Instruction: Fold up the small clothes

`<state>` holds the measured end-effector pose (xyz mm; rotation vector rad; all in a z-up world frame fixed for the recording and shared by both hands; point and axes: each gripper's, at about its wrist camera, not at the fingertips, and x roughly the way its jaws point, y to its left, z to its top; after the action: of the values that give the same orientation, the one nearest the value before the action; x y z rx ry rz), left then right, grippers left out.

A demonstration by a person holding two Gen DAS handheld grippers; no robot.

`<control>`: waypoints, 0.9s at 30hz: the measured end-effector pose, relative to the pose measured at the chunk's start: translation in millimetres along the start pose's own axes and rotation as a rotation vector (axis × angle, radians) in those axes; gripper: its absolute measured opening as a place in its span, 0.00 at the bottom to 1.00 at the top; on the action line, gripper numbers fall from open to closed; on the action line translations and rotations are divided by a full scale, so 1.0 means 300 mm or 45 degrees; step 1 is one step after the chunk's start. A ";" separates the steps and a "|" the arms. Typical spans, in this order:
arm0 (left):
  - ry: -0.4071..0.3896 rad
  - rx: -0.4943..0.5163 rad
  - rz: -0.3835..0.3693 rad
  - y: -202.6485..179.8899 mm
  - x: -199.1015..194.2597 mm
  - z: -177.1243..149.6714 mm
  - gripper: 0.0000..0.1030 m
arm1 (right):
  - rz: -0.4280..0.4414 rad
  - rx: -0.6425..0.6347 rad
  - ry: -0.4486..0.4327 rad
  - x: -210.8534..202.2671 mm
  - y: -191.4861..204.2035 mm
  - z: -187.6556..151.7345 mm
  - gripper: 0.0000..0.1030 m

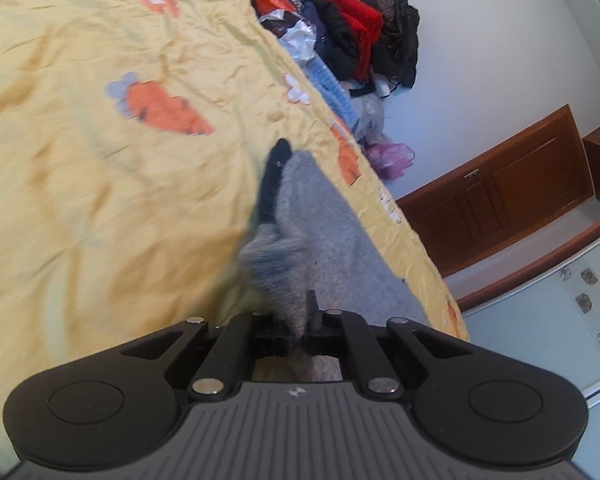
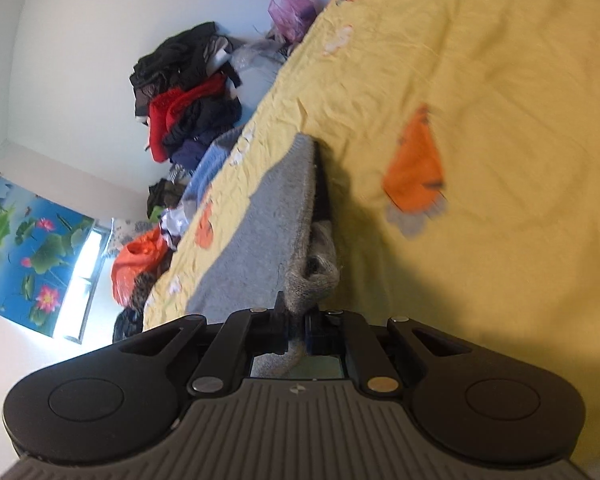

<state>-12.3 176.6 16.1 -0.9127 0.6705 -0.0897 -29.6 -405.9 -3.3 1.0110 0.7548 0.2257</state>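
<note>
Yellow bedding printed with orange carrots covers the bed (image 1: 100, 184) in the left wrist view, and a heap of clothes (image 1: 356, 36) in red, black and blue lies along its far edge against a pale wall. Beyond the bed's right edge stands a brown wooden cabinet (image 1: 512, 188). A grey knitted garment (image 1: 340, 248) lies stretched near that right edge, its long axis running away from the camera towards the heap. The left tongs (image 1: 298, 328) are clamped shut on its near end, where the knit bunches into a fuzzy, blurred fold. At the far end a black finger of the right tongs (image 1: 276, 176) pinches the opposite edge.

From the right wrist view the same bed (image 2: 480, 80) fills the right side, with the heap of clothes (image 2: 188, 96) against the wall to the left and a lotus poster (image 2: 24, 248) beside a bright window. The grey knitted garment (image 2: 260, 232) runs lengthways away from the camera along the bed's left edge, flat and taut, with a ribbed hem at its far end. The right tongs (image 2: 296, 330) are closed on its near corner, which curls into a thick roll.
</note>
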 end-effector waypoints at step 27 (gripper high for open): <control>-0.001 0.073 0.015 0.001 -0.169 -0.001 0.03 | 0.030 -0.008 0.031 -0.062 -0.006 -0.104 0.14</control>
<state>-52.7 194.2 41.0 -0.8535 0.6695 -0.0975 -64.1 -394.8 -5.6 1.0134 0.7641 0.2605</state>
